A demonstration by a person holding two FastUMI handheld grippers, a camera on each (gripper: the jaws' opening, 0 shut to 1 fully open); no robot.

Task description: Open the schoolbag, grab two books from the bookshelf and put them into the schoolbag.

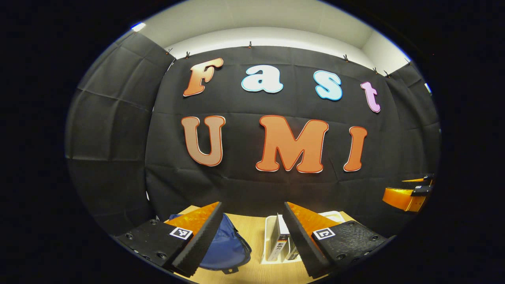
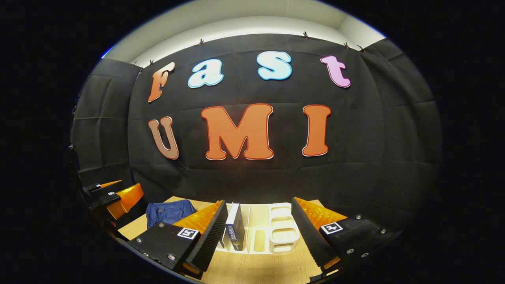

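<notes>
Both grippers are hovering wide open above the wooden table (image 2: pixel 252 268), holding nothing. Between the left gripper (image 1: pixel 252 232) fingers, the blue schoolbag (image 1: pixel 227 246) is lying beside the white bookshelf (image 1: pixel 269 236). Between the right gripper (image 2: pixel 258 232) fingers, a book (image 2: pixel 234 232) is standing upright in that rack.

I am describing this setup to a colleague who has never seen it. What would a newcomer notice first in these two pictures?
First, the blue schoolbag lying on the wooden table, to the left of a white bookshelf. A dark book stands upright in that rack's left part. The right gripper hangs open above the rack, and the left gripper is open between bag and rack.
</notes>
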